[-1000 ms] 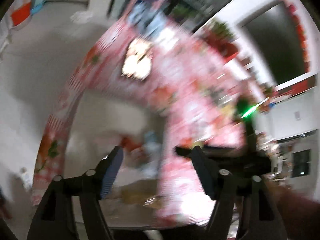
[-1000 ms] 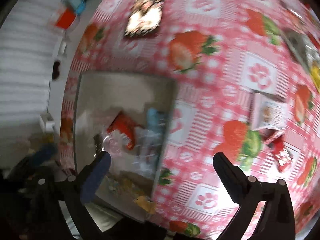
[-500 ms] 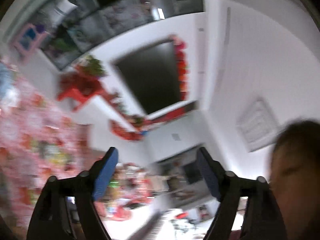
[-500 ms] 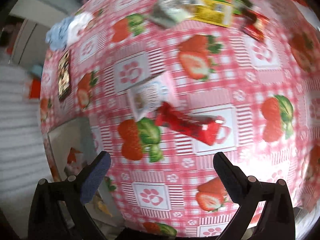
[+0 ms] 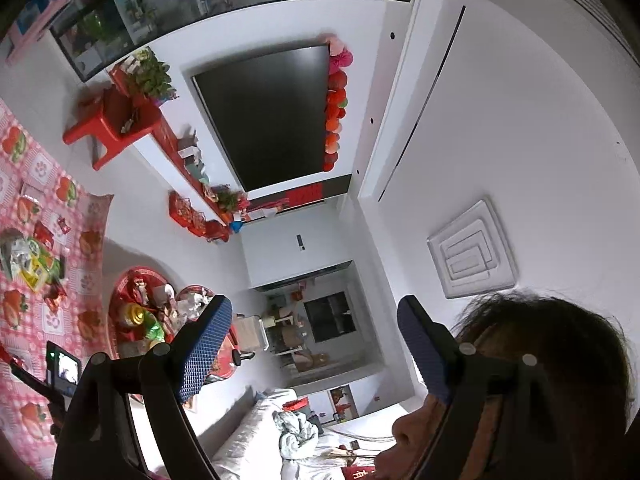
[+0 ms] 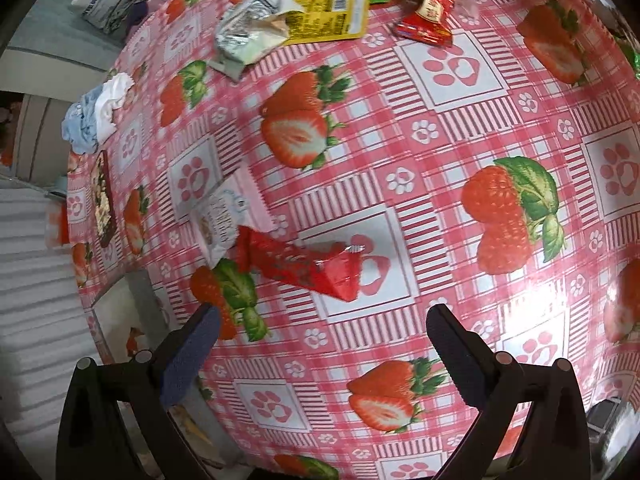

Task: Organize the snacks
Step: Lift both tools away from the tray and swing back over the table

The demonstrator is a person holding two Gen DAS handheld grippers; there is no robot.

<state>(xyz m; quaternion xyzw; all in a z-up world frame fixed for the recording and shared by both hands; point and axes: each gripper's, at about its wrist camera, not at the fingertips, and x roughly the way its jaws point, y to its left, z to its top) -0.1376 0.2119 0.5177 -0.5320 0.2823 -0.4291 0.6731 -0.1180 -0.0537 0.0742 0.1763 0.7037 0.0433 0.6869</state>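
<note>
Two views. Left wrist: the left gripper (image 5: 316, 344) is level, jaws just widened and empty, facing a TV (image 5: 268, 116); snacks (image 5: 34, 258) lie at nine o'clock. Right wrist: the right gripper (image 6: 320, 344) hangs spread and empty over the tablecloth (image 6: 460, 152), a red packet (image 6: 304, 266) toward eleven o'clock of it.

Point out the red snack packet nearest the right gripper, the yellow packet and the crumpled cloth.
Red snack packet (image 6: 304, 268): right wrist view, middle of the wrapper.
Yellow packet (image 6: 332, 16): right wrist view, centre of its printed back.
Crumpled cloth (image 6: 98, 110): right wrist view, on its bunched folds.
</note>
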